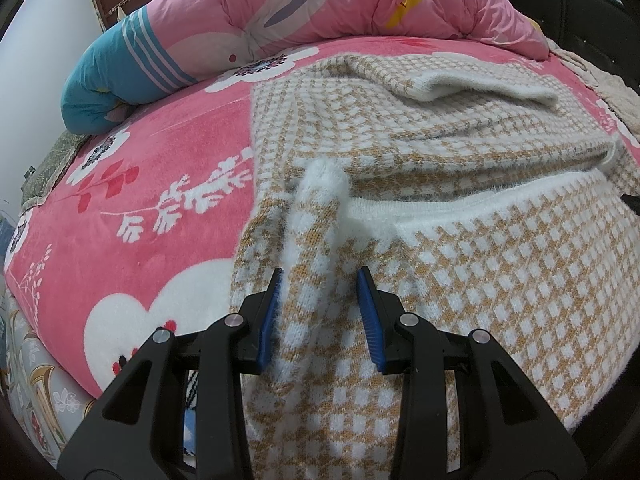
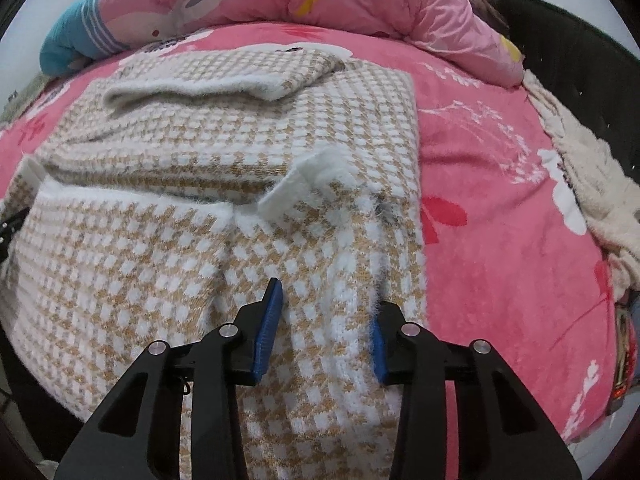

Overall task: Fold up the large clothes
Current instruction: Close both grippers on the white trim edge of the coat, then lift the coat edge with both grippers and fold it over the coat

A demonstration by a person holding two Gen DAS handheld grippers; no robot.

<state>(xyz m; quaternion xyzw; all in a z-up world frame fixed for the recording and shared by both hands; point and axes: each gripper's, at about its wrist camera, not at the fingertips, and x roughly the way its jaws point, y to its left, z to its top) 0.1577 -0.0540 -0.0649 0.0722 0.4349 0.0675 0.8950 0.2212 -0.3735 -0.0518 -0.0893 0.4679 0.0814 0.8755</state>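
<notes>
Sweater (image 1: 460,264) spread on pink blanket (image 1: 132,184), partly folded, white hem running across middle. My left gripper (image 1: 320,304) jaws wide apart, straddling raised ridge of knit, not clamped. Right gripper (image 2: 326,328) same: wide, knit between pads, nothing held. Bare blanket left of sweater's left edge and right of right edge. Quilt (image 2: 360,4) bunched along far side.

Left hand-held gripper (image 1: 320,280) pointed forward and low, jaws spread wide, blue pads (image 1: 267,320) facing each other. Right hand-held gripper (image 2: 326,304) held likewise, jaws parted, its right fingertip partly hidden. Neither clamped anything.
</notes>
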